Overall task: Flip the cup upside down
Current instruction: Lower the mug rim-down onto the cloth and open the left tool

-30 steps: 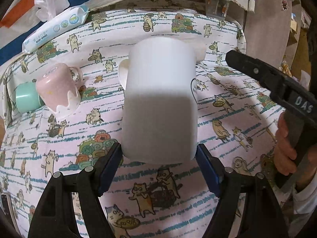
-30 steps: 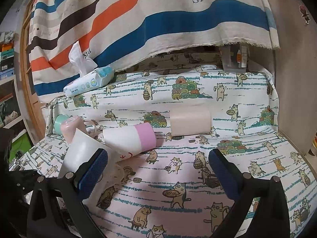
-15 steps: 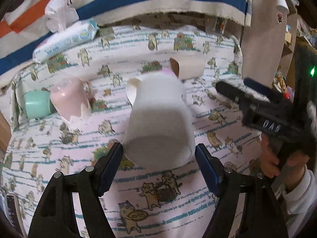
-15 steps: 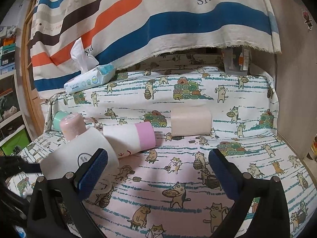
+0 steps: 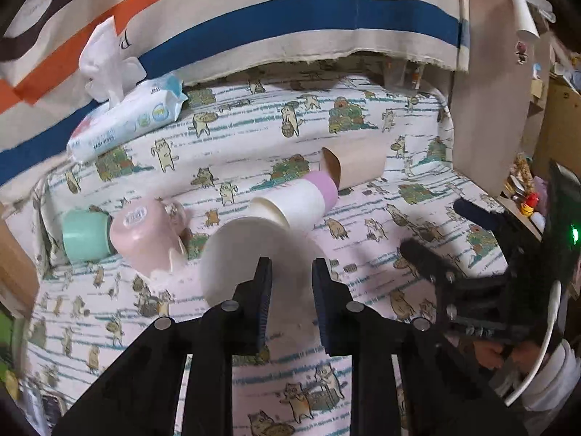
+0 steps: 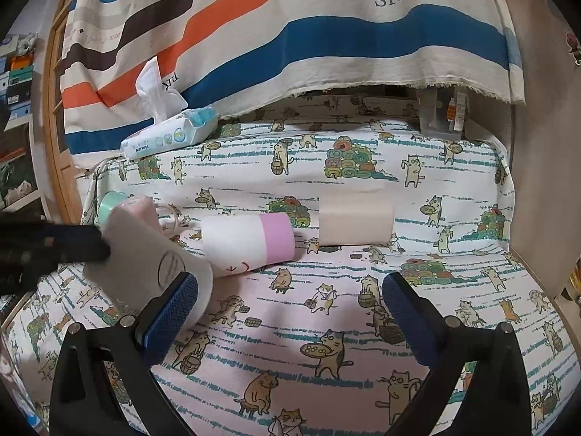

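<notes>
I have the cat-print cloth (image 6: 326, 327) spread across the table, and above its near-left part the white cup (image 6: 152, 258) hangs tilted in the air, clenched in my left gripper (image 5: 288, 301), which grips its base end. From that gripper the cup lies straight ahead, its long axis slanting toward the cloth with the mouth lower, I judge, on the far right side. My right gripper (image 6: 290, 312) stands released and empty, just beside the cup, so the left is nearer.
</notes>
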